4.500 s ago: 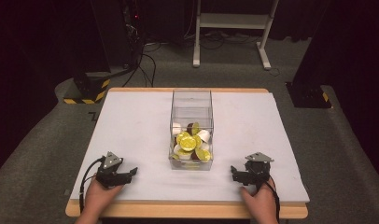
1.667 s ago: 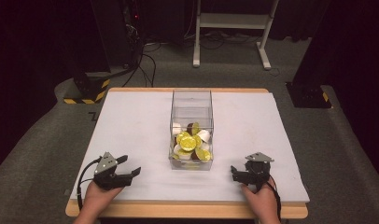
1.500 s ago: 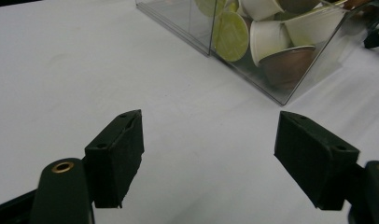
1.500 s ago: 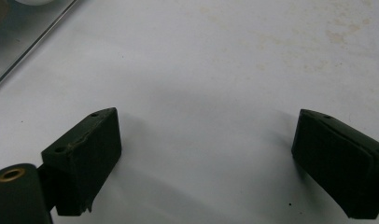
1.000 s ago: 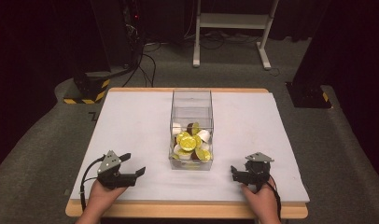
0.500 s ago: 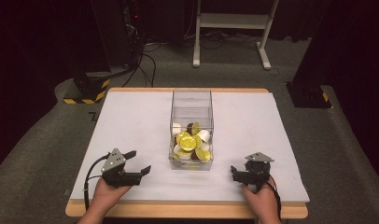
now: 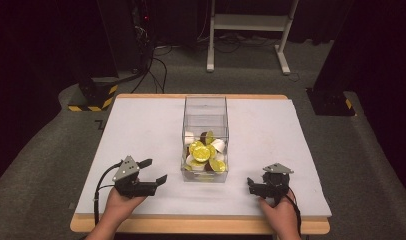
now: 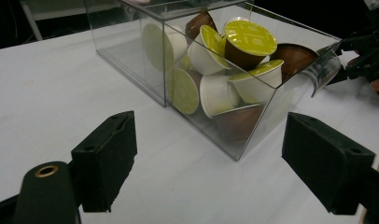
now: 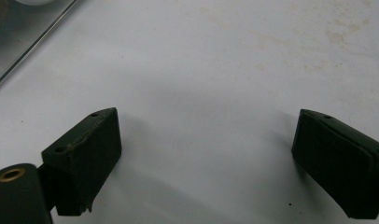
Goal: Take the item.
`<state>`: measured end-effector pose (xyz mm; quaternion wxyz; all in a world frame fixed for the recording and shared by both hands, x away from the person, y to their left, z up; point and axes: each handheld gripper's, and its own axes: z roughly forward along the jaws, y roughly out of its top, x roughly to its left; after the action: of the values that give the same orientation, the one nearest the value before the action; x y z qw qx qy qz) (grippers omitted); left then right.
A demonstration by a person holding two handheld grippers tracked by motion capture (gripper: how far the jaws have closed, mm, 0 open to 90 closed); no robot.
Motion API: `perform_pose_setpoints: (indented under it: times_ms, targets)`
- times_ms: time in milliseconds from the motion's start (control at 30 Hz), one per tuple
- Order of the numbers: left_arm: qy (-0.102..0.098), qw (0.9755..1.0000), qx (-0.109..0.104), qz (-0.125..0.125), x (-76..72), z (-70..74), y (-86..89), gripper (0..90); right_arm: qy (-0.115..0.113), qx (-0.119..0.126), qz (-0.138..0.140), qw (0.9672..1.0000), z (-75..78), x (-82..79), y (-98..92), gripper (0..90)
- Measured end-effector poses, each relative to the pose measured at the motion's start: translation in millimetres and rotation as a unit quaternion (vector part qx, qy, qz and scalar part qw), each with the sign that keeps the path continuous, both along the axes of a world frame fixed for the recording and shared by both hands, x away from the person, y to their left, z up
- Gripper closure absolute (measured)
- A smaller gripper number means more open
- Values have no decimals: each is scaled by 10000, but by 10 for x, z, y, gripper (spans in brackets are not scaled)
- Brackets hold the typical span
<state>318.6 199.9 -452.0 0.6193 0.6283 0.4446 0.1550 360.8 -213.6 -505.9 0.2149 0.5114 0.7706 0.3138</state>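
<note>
A clear plastic box (image 7: pixel 205 115) stands at the middle of the white table, with several yellow-lidded, white and brown coffee capsules (image 7: pixel 201 152) piled in its near end. My left gripper (image 7: pixel 155 170) hovers just left of the box's near corner, pointing at it. It is open, its jaws have just been closing a little, and nothing is between them. In the left gripper view the box (image 8: pixel 131 51) and capsules (image 8: pixel 250 37) lie close ahead of that gripper (image 8: pixel 211 140). My right gripper (image 7: pixel 253 186) rests open on the table to the right of the box, over bare cloth (image 9: pixel 204 135).
The white table top (image 7: pixel 141 125) has a wooden front edge (image 7: pixel 201 225) close to both hands. Dark floor, cables and a white stand frame (image 7: pixel 251 22) lie beyond the far edge. The other gripper (image 8: pixel 365 51) shows past the box in the left gripper view.
The left hand has carried its gripper to the right toward the box and lifted it slightly. The right gripper and the box have stayed where they were.
</note>
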Motion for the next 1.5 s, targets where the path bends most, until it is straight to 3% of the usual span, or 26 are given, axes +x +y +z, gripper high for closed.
perform_pose_setpoints:
  times_ms: [33,100,467,1133,1500]
  targets:
    - [12,9999,-101,11,2,6,-28,183,0,1,0,10000,0,0,0,81]
    - [-15,10000,-38,-32,12,24,-45,183,1,1,0,10000,0,0,0,81]
    - [-72,9997,-174,-128,60,108,-153,186,9,5,5,10000,1,1,-1,81]
    - [-149,9991,-62,-383,168,231,-440,204,13,8,3,10000,1,1,-2,81]
    - [-75,9989,-135,-451,260,242,-577,208,9,6,9,10000,1,1,-3,81]
